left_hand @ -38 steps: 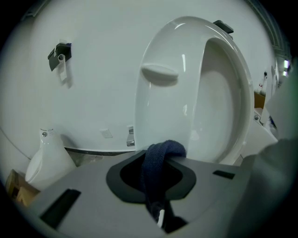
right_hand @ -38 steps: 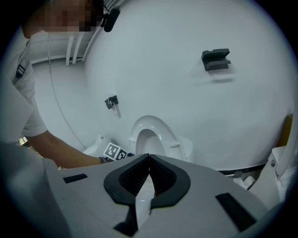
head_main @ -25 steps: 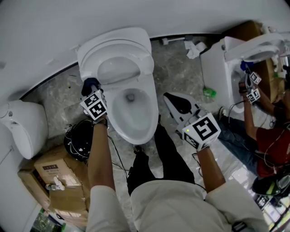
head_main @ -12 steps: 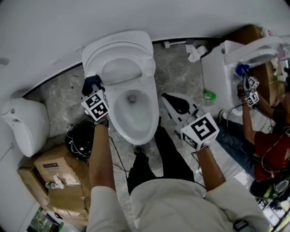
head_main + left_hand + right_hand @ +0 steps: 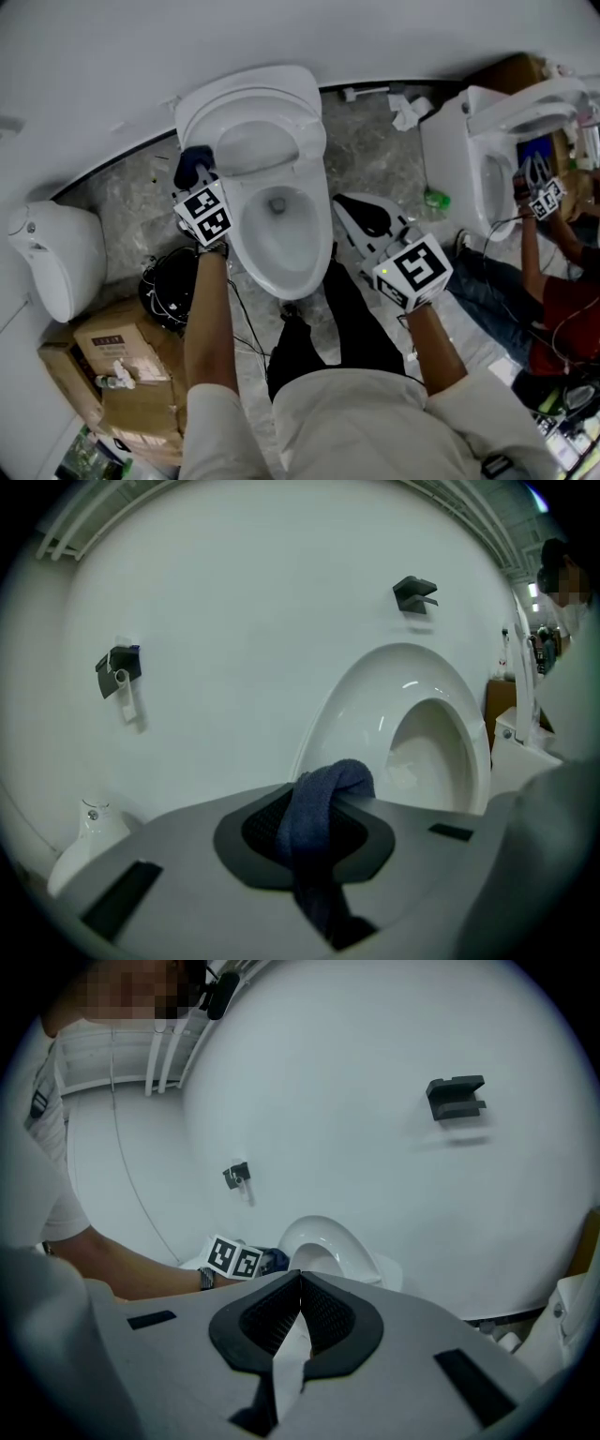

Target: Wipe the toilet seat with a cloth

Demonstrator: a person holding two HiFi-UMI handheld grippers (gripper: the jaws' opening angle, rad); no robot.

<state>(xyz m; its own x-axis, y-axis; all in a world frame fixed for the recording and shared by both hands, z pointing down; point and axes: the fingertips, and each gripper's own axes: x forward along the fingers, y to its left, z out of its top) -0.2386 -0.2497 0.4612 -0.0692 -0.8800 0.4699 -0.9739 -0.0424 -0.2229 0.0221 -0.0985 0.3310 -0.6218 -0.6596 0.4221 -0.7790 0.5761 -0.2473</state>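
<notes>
Both tools are closed: our left tool grips the cloth just left of the raised toilet seat; our empty right tool is farther off.

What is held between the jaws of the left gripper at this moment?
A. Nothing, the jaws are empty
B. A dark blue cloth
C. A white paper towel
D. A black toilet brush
B: in the left gripper view, the jaws of the left gripper are closed on a dark blue cloth, which bulges out past their tips in front of the raised white toilet seat.
</notes>
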